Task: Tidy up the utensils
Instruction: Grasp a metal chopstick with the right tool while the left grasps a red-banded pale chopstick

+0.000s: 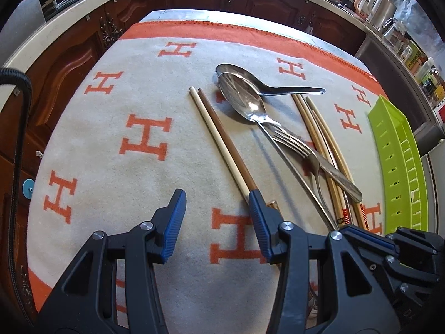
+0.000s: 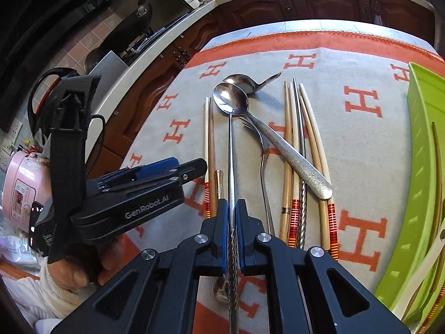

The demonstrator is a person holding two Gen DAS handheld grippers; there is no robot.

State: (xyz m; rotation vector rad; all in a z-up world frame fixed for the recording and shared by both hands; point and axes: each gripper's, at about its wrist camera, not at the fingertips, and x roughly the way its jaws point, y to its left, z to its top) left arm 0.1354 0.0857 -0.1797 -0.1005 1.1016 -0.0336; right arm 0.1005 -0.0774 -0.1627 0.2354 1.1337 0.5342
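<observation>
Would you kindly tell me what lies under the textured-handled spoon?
The textured spoon lies across the chopstick bundle, and its neck crosses the fork. Its bowl is hidden beneath the long spoon's bowl, so whatever lies under that end cannot be seen.

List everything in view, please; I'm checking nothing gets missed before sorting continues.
Blanket: one, grey with orange H's, covering table.
Long spoon: one, steel, centre, handle gripped.
Short spoon: one, steel, behind it.
Fork: one, steel, centre.
Textured handle: one, silver, across chopsticks; head hidden.
Chopstick pair: white and brown, left of spoons.
Chopstick bundle: several, mostly tan, right.
Tray: one, green, right edge.
Left tool: black, blue pads, open.
Right tool: shut on long spoon.
</observation>
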